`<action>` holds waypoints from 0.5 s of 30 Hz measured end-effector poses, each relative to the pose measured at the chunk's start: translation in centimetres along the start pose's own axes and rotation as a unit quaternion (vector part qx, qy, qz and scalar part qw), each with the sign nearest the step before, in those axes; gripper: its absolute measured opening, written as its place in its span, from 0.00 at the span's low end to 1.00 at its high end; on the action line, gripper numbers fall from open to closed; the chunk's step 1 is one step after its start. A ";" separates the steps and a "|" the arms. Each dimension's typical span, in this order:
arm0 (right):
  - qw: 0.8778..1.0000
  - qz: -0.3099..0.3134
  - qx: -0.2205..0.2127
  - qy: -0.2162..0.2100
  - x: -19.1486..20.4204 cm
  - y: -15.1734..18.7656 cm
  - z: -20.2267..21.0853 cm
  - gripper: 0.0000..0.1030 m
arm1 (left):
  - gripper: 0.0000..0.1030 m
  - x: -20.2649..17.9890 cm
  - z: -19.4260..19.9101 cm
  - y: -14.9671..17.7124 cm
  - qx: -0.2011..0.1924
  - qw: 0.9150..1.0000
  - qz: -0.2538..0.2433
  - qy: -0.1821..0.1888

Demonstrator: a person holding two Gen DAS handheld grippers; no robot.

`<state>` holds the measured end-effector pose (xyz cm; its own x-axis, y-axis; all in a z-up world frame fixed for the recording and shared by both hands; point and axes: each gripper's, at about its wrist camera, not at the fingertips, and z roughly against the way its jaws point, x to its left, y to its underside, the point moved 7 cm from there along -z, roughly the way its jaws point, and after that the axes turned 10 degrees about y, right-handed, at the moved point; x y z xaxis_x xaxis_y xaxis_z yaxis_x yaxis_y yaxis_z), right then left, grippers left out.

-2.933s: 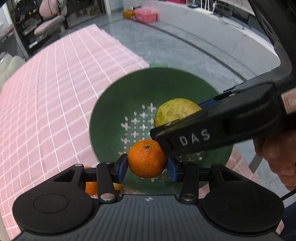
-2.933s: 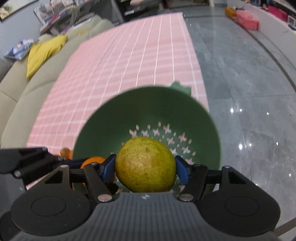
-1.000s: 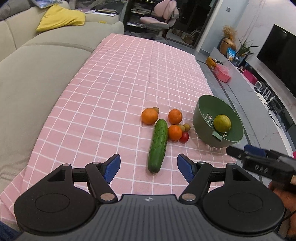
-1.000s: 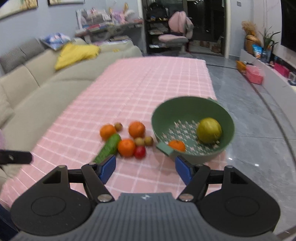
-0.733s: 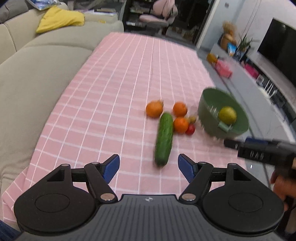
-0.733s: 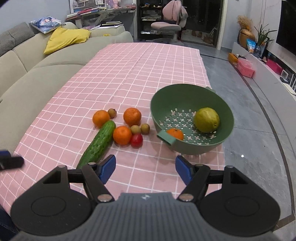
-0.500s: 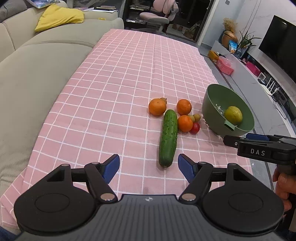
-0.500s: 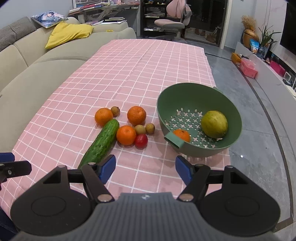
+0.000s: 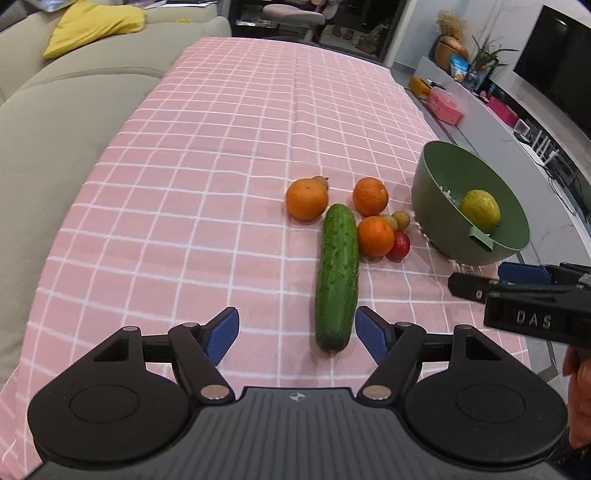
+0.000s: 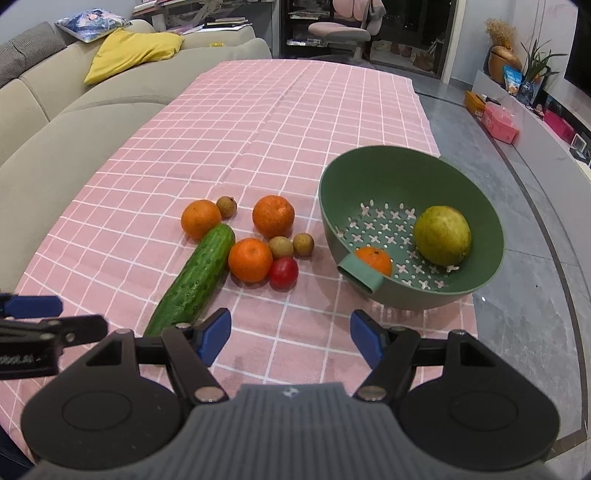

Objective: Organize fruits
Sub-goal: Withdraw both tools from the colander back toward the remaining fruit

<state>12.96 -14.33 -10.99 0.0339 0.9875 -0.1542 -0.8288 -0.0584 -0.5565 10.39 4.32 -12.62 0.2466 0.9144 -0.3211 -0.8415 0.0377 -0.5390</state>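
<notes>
A green colander bowl stands at the table's right edge and holds a yellow-green citrus and a small orange; the bowl also shows in the left wrist view. On the pink checked cloth lie a cucumber, three oranges, a red tomato and small brown fruits. My left gripper is open and empty just before the cucumber's near end. My right gripper is open and empty in front of the bowl.
A beige sofa with a yellow cushion runs along the table's left side. The grey floor drops away right of the table edge. A pink chair stands at the far end.
Both grippers let go of their fruit into the bowl and pulled back, open. In the last half second the left gripper came slightly closer to the cucumber.
</notes>
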 end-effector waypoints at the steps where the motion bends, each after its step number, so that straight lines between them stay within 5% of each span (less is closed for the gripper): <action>1: 1.000 -0.001 0.002 0.001 0.0 0.1 -0.2 0.66 | 0.82 -0.2 -0.4 -0.2 0.000 1.000 -0.006 0.001; 15: 0.998 -0.062 -0.009 0.010 -1.4 -0.3 -1.2 0.67 | 0.82 -1.7 -6.0 -1.3 0.009 0.998 -0.054 0.016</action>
<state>13.85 -15.86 -11.64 0.1469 0.9841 -0.0994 -0.8073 0.0613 -0.5869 14.01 0.30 -16.06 0.3508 0.8912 -0.2875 -0.8181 0.1422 -0.5573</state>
